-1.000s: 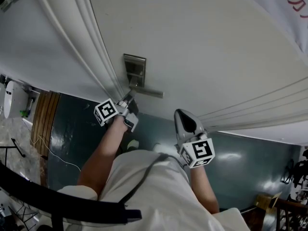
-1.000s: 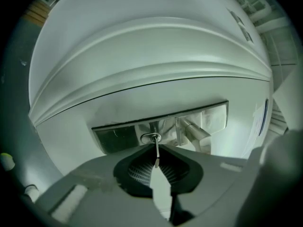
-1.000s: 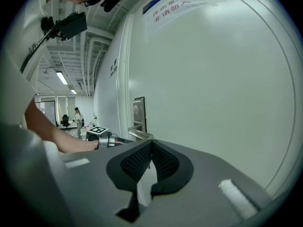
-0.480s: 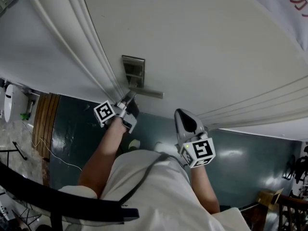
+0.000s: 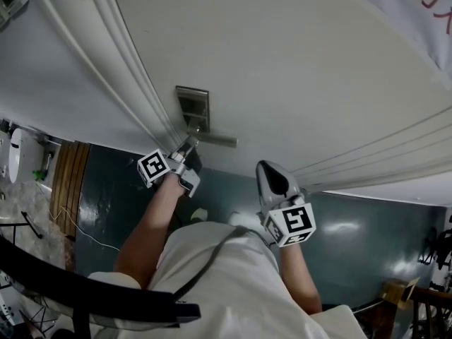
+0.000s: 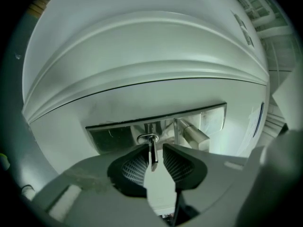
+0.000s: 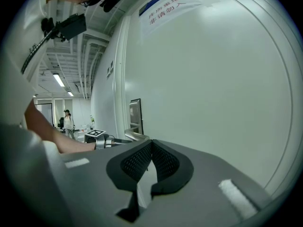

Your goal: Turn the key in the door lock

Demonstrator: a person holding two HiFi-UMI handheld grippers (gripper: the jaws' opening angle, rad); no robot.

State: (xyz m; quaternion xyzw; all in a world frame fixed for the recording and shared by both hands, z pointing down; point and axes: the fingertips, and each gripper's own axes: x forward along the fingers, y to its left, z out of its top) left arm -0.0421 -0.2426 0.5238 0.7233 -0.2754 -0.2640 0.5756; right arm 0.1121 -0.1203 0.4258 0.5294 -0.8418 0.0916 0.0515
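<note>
A glossy dark teal floor (image 5: pixel 353 239) spreads below. A thin white cable (image 5: pixel 85 230) trails across it, near a brown slatted wooden panel (image 5: pixel 67 182) at the left. Past that panel, at the picture's edge, is a white rounded appliance (image 5: pixel 15 154). A paper notice (image 7: pixel 165 6) with a blue band and red characters is stuck high on the white surface. Far down the hall a person (image 7: pixel 68 122) stands under ceiling strip lights (image 7: pixel 59 80).

lab or office hall, white door (image 5: pixel 282 48), ceiling strip lights (image 7: pixel 59 79)
</note>
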